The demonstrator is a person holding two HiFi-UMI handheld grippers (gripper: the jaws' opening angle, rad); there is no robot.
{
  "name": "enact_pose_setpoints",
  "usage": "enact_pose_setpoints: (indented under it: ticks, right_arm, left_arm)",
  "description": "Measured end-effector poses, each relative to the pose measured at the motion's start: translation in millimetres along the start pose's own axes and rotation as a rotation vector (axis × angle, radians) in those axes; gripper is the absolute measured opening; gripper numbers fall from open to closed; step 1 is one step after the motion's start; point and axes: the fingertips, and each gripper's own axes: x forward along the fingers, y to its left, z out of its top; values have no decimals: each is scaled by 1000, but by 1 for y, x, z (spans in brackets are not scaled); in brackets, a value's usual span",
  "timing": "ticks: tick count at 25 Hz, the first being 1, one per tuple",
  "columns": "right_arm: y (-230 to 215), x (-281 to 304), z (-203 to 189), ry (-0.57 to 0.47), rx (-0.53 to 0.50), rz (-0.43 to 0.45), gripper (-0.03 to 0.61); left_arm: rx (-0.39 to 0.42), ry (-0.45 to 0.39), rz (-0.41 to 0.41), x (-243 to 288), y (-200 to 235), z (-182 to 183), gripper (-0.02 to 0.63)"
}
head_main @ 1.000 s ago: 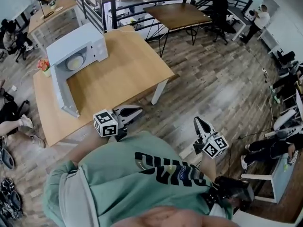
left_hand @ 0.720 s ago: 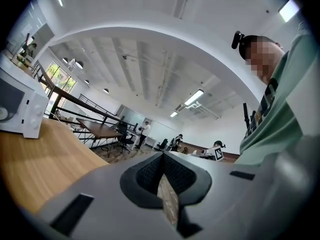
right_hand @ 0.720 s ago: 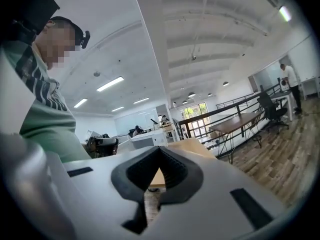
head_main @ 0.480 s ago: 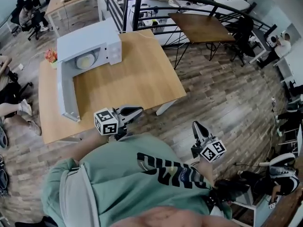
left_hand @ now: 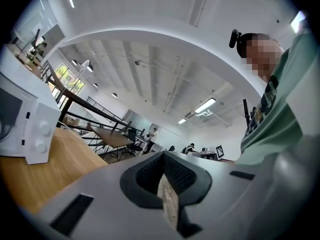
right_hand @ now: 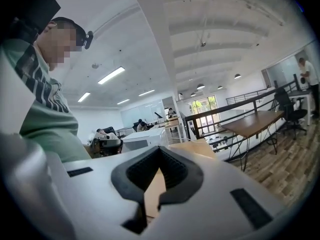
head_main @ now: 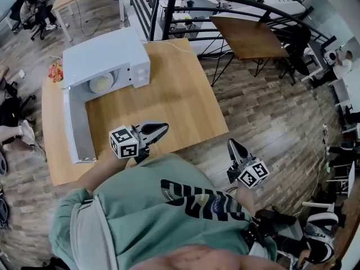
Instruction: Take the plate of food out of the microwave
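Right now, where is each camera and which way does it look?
Head view: on the person's head, looking steeply down at table and open microwave; shows shirt, left gripper, right gripper.
Left gripper view: on the left gripper, looking along its shut jaws past the microwave; shirt at right.
Right gripper view: on the right gripper, along its shut jaws toward the table; shirt at left.
Shared: table and shirt.

Bright, even indoor light from ceiling strip lights [right_hand: 111, 75]. Only soft, faint shadows beside the microwave [head_main: 104, 61]. Strong fisheye bending away from the microwave, toward edges. Dark corners and blurred foreground in both gripper views.
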Motion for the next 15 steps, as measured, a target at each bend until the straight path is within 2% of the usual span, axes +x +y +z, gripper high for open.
enact_pose_setpoints:
  ticks: [8,15]
  right_arm:
    - [-28,102,19,48,-19,195,6]
    - [-60,206,34,94,-58,506,6]
  left_arm:
    - [-20,-83,200,-32,59,18,2]
    - [1,-169,470,-28,109,29,2]
